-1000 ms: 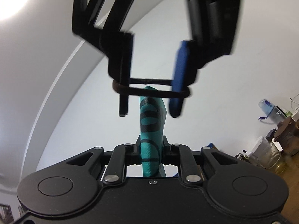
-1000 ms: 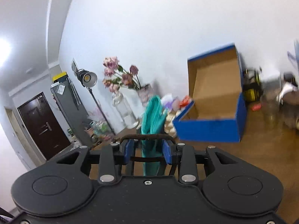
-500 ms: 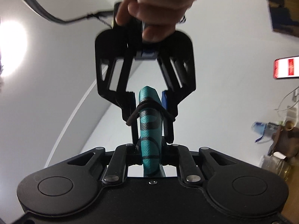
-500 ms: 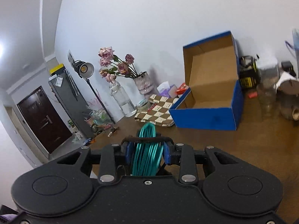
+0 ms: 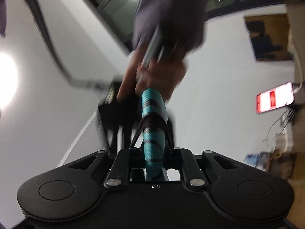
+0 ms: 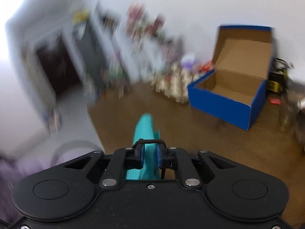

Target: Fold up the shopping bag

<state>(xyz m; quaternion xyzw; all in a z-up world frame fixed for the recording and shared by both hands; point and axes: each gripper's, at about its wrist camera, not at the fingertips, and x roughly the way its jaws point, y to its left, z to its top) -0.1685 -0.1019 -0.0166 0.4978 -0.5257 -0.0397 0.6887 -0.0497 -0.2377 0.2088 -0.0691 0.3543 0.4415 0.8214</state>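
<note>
The shopping bag [image 5: 153, 133] is teal with dark curved markings, rolled into a narrow bundle. My left gripper [image 5: 153, 150] is shut on it and points up at the ceiling. A dark elastic band [image 5: 150, 120] loops around the bundle just above the left fingers. The other gripper and the hand holding it are blurred directly above the bundle. In the right wrist view the teal bundle [image 6: 145, 131] stands between my right gripper's [image 6: 149, 152] blue pads [image 6: 159, 155], with a black band across the fingertips. The right jaws stand close around the bundle.
An open blue cardboard box [image 6: 228, 95] stands on the brown wooden table [image 6: 190, 133] at the right. Blurred flowers, vases and clutter line the far wall. A lit phone screen [image 5: 274, 100] hangs at the right in the left wrist view.
The right gripper came down over the bundle and slid the elastic band onto it, closer to the left fingers. The right view swung right and blurred; the bundle now pokes further through its jaws.
</note>
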